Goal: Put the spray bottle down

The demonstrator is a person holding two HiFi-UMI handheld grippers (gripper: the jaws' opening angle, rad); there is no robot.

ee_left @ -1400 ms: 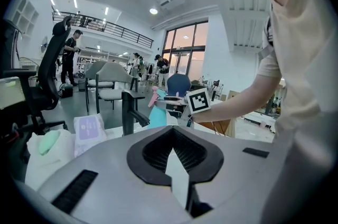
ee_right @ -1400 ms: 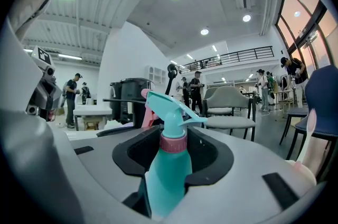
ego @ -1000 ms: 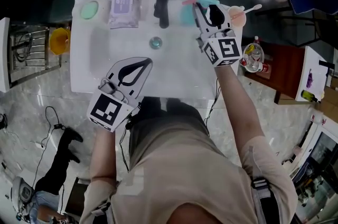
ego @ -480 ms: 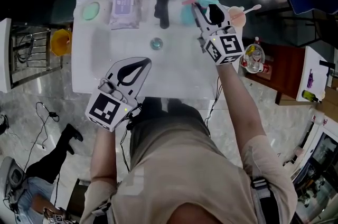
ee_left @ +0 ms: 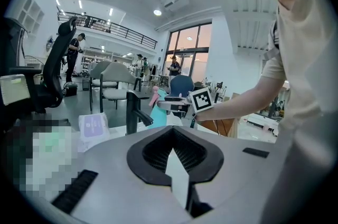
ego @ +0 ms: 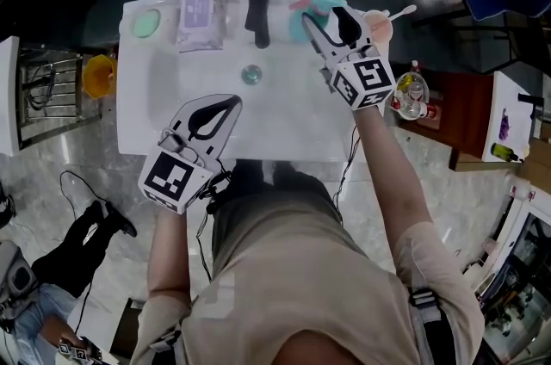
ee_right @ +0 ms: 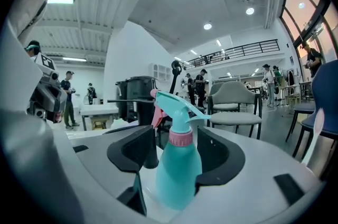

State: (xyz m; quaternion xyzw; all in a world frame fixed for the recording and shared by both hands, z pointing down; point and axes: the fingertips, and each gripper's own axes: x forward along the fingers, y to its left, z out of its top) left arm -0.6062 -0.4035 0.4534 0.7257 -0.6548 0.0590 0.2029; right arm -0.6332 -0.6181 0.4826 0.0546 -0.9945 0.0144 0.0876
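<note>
**A:** Head view first: where was the spray bottle (ego: 312,7)?

**B:** Upright at the back edge of the white worktop (ego: 284,122), just right of the dark tap (ego: 258,10). It sat straight ahead of the right tool (ego: 325,17), between the jaws, with its long axis vertical. The left tool (ego: 225,105) hung over the front edge, well apart, so the right hand was nearer.

**A:** And the left gripper view?

**B:** That tool's jaws met at the tips with nothing between them. The bottle showed far off beside the tap.

**A:** The right gripper view?

**B:** The bottle stood on its base between jaws spread wide. The left pad was clear of it, and the right pad was close, though I couldn't tell if it touched.

**A:** How did that differ from a second before?

**B:** The jaws had been narrower round the bottle and had just been opening. I'd judge it set down, so a straight pull back along the jaws should avoid tipping it.
</note>
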